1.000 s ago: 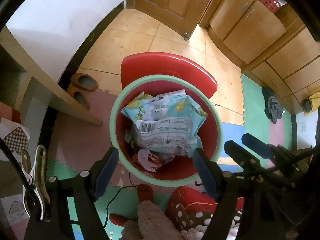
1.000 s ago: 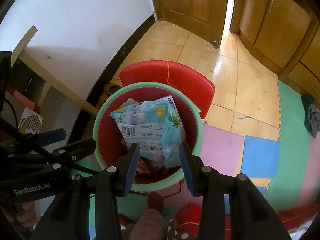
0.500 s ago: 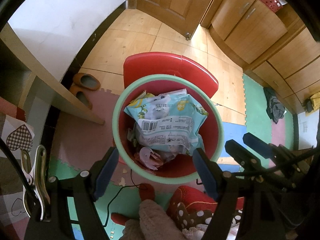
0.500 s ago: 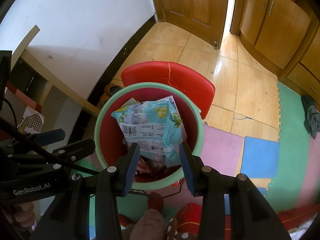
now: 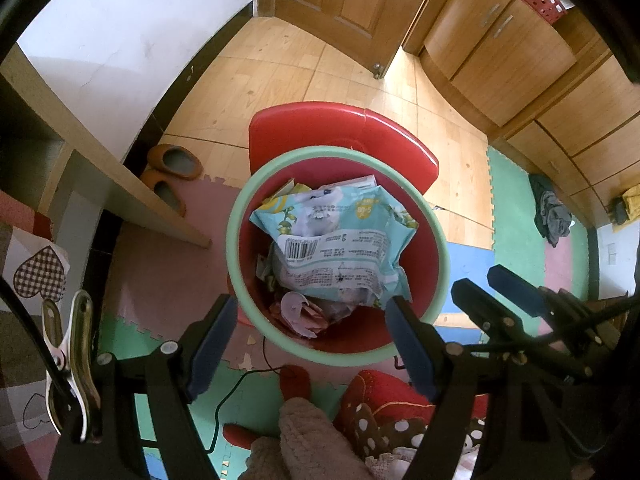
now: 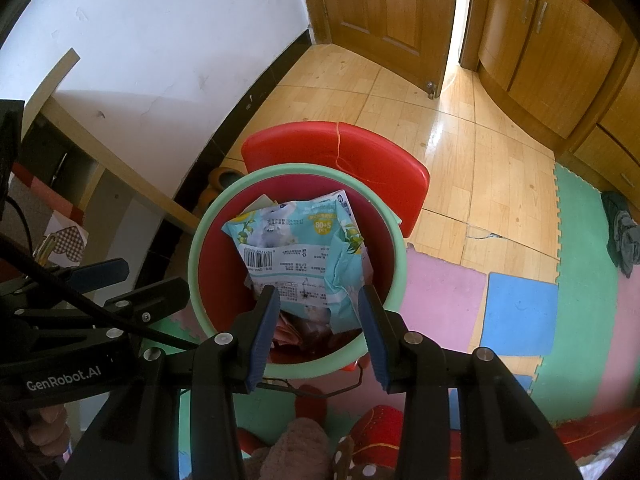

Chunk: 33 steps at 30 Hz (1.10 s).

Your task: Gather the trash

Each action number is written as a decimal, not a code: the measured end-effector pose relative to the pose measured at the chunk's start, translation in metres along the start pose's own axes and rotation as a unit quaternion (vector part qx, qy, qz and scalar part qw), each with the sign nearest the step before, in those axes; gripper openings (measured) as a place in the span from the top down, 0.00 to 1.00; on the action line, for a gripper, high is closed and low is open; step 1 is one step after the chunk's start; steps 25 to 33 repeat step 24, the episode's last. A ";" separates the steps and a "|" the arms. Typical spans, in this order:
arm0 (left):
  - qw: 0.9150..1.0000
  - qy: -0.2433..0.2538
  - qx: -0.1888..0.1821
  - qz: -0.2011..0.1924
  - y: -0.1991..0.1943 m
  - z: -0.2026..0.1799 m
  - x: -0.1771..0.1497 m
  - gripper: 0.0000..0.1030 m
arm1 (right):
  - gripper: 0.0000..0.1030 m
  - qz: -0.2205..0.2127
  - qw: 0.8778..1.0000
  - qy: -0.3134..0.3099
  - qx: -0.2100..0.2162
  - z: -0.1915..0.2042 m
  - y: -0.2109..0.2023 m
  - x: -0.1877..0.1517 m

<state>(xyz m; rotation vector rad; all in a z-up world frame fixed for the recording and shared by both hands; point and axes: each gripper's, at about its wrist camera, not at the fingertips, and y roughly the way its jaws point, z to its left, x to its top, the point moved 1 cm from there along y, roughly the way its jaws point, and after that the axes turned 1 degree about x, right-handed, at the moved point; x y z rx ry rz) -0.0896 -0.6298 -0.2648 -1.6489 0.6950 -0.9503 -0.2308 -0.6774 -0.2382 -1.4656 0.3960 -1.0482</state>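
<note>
A red bin with a pale green rim [image 5: 336, 152] [image 6: 296, 168] stands on the foam mat below both grippers. Inside it lies a crumpled light-blue wipes packet [image 5: 340, 248] [image 6: 296, 248] on top of pink scraps [image 5: 300, 312]. My left gripper [image 5: 310, 344] hangs open above the bin's near rim, with nothing between its fingers. My right gripper [image 6: 318, 332] is open too, over the near edge of the bin, its fingers framing the packet's lower end without touching it. Each gripper shows in the other's view: the right gripper [image 5: 500, 292] and the left gripper [image 6: 120, 284].
A red stool [image 5: 340, 124] stands right behind the bin. Brown slippers [image 5: 176, 160] lie under a wooden shelf board [image 5: 120, 184] on the left. Plush toys [image 5: 312, 432] and a black cable [image 5: 240, 384] lie in front. A heap of clothes [image 5: 550, 212] lies by the cabinets.
Both views have drifted only slightly. The packet lies the same way in the bin, and both grippers have stayed open.
</note>
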 end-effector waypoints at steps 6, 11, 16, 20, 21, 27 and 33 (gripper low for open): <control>1.000 -0.001 0.001 0.000 0.000 0.002 0.001 0.22 | 0.59 0.000 1.000 0.000 0.000 0.000 0.000 0.000; 1.000 -0.002 0.002 0.000 0.000 0.001 0.001 0.22 | 0.59 0.000 1.000 0.000 0.000 0.000 0.000 0.001; 1.000 -0.009 0.004 0.003 0.002 0.004 0.002 0.22 | 0.59 0.000 1.000 0.000 0.000 0.000 0.000 0.000; 1.000 -0.013 0.007 0.005 0.003 0.004 0.001 0.23 | 0.59 0.000 1.000 -0.001 -0.001 0.000 0.000 0.001; 1.000 -0.013 0.008 0.005 0.004 0.003 0.001 0.23 | 0.59 0.000 1.000 0.000 -0.001 0.000 0.000 0.001; 1.000 -0.011 0.007 0.009 0.004 0.001 0.001 0.23 | 0.59 -0.001 1.000 0.001 -0.002 -0.003 -0.003 -0.001; 1.000 -0.011 0.007 0.009 0.004 0.001 0.001 0.23 | 0.59 -0.001 1.000 0.001 -0.002 -0.003 -0.003 -0.001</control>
